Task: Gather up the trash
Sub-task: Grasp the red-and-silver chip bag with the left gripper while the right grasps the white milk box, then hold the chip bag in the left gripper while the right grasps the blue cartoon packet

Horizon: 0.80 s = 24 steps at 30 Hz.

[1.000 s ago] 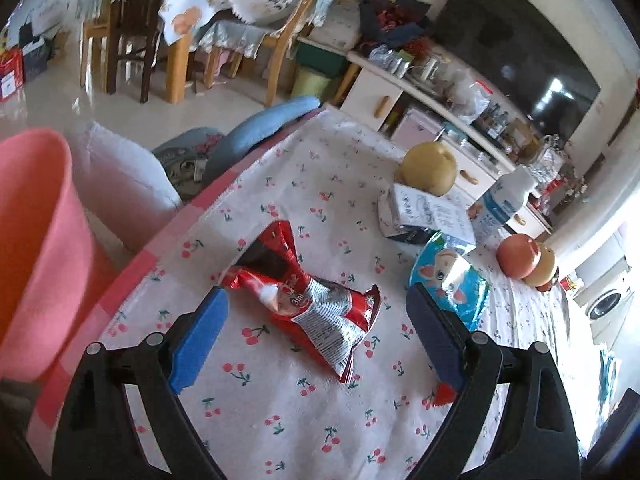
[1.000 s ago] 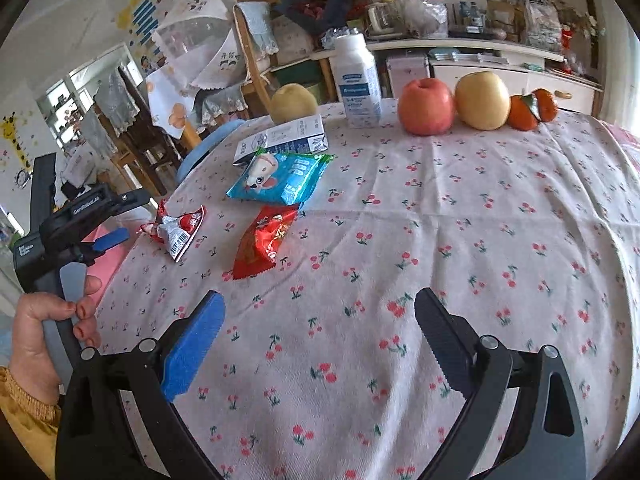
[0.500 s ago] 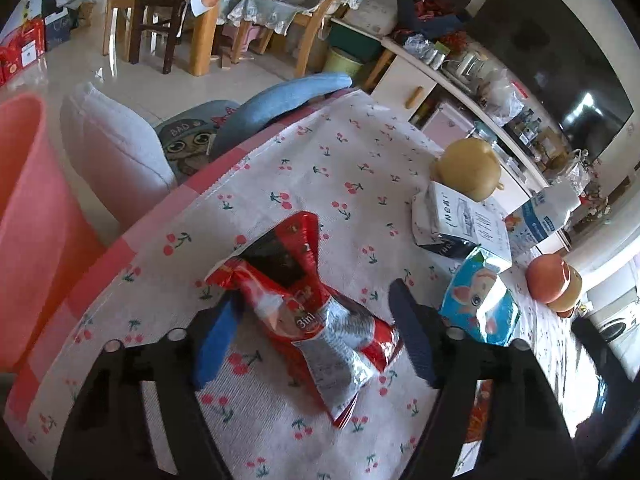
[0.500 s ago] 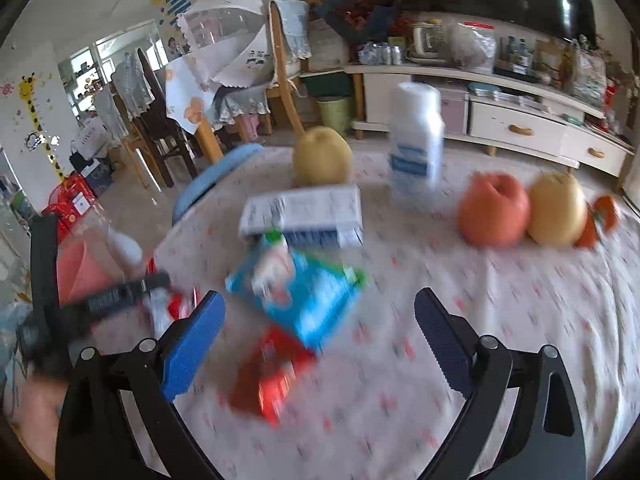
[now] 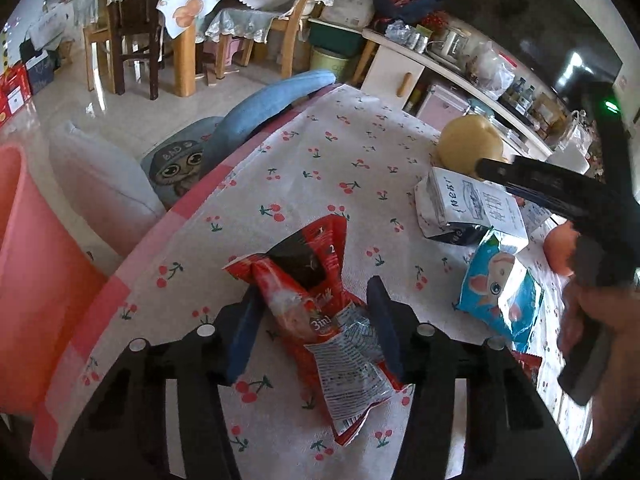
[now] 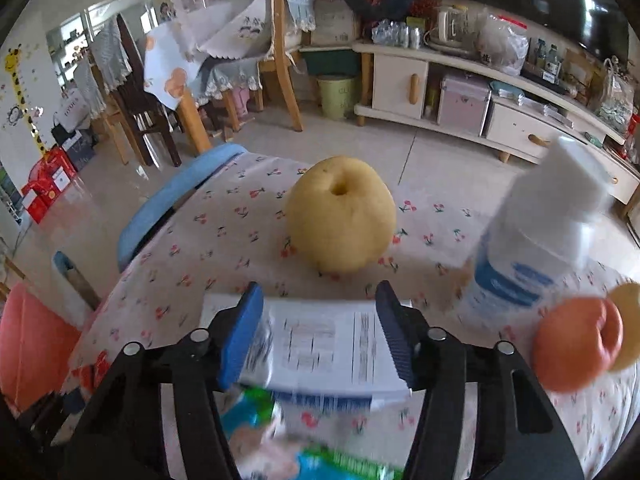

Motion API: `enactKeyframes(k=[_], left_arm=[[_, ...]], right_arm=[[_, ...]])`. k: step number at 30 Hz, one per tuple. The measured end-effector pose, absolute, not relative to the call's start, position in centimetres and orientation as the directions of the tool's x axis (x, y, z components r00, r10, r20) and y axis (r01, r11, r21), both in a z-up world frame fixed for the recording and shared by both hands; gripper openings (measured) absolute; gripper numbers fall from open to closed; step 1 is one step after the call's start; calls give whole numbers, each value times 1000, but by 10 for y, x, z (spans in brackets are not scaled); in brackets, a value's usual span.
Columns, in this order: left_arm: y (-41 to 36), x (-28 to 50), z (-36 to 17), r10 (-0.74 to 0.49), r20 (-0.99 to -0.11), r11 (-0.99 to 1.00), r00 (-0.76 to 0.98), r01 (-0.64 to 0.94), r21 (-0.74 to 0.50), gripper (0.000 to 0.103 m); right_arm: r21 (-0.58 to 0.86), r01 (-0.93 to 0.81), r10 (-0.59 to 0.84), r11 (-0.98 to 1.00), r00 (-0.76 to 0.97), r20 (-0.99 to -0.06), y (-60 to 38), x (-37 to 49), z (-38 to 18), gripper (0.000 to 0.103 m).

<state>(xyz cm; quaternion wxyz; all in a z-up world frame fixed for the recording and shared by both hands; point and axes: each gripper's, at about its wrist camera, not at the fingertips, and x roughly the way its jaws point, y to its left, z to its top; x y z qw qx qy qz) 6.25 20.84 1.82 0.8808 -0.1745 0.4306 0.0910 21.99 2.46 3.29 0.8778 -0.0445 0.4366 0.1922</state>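
A crumpled red and silver wrapper [image 5: 304, 280] lies on the cherry-print tablecloth [image 5: 340, 152]. My left gripper [image 5: 314, 328] straddles it, the jaws closing with a blue pad close on each side of the wrapper. My right gripper [image 6: 318, 332] hangs over a white carton [image 6: 320, 344], its jaws closing with the carton's top showing between the pads. In the left wrist view a hand [image 5: 600, 320] holds that gripper above the carton [image 5: 472, 204]. A blue snack bag [image 5: 500, 292] lies beside the carton, blurred in the right wrist view [image 6: 256, 408].
A pink bin [image 5: 24, 260] stands off the table's left edge. A yellow pear [image 6: 340, 212], a white bottle [image 6: 532, 256] and a red apple [image 6: 576, 344] stand beyond the carton. A blue chair back [image 6: 176, 192] touches the far table edge.
My left gripper dropped closer to the red wrapper and its jaws narrowed around it. My right gripper swept across the table to above the carton, and its jaws narrowed too.
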Motion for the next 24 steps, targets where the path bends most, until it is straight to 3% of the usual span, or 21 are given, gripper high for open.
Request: enactKeyframes(k=[5,13,24], left_arm=[[208,63,19,-3,-789,929,615,-291,-230,51],[201,60,19,-37,-797,947,603,-233,-221,51],[160,42,19,-135,-804,975,580,-67,-212,51]], right_arm=[[88,-396,297,914,504,-811,33,234,25,54],[203,-437,379,876,364,-851,21,218,18,53],[200,-383,363,902,419,-832,-33,128,18,53]])
